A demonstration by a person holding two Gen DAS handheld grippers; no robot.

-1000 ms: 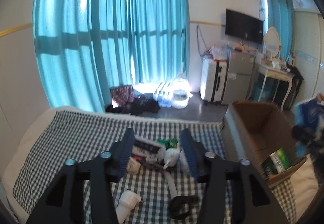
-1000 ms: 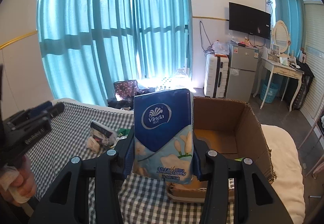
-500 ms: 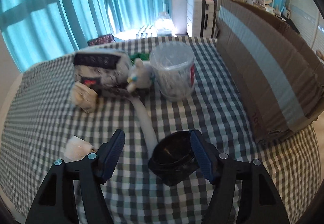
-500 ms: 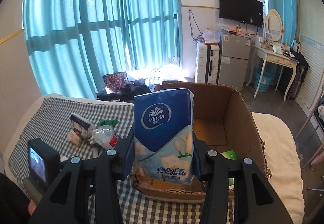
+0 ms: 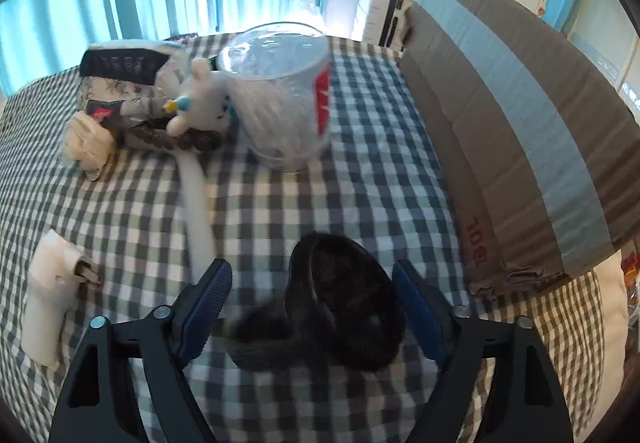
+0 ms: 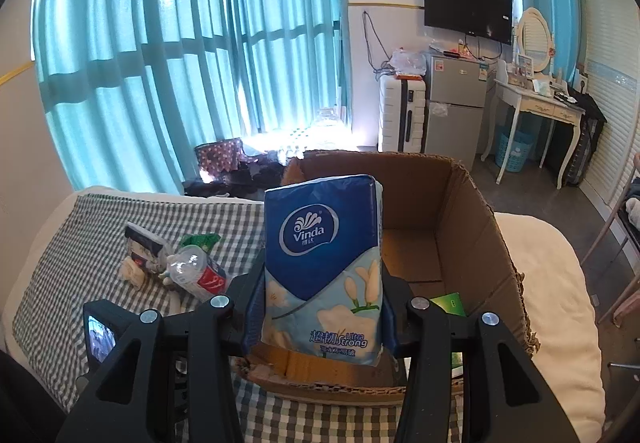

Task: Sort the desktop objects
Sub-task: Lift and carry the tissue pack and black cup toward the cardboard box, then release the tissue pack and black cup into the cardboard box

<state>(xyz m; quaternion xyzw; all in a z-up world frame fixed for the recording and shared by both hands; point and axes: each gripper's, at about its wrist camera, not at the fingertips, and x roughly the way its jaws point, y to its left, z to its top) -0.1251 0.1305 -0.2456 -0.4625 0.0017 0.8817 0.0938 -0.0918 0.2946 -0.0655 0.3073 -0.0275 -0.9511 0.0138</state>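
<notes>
The left gripper (image 5: pixel 310 307) is opening its jaws around a black round lid-like object (image 5: pixel 344 299), not yet pressing it; a closing off-centre could push it away on the checked cloth (image 5: pixel 360 147). The right gripper (image 6: pixel 320 317) holds the blue soft tissue pack (image 6: pixel 322 267), which may catch the brown cardboard box (image 6: pixel 476 211) rim.

Black rounded object (image 5: pixel 344 299) between the left gripper's (image 5: pixel 312 303) opening jaws: blurred, identity unclear, contact with pads not readable. Tissue pack (image 6: pixel 322 267) hides part of the cardboard box (image 6: pixel 472 227) interior. Green item (image 6: pixel 450 303) in the box: partly covered. Box (image 5: pixel 520 123) cut off at the frame's right edge.
</notes>
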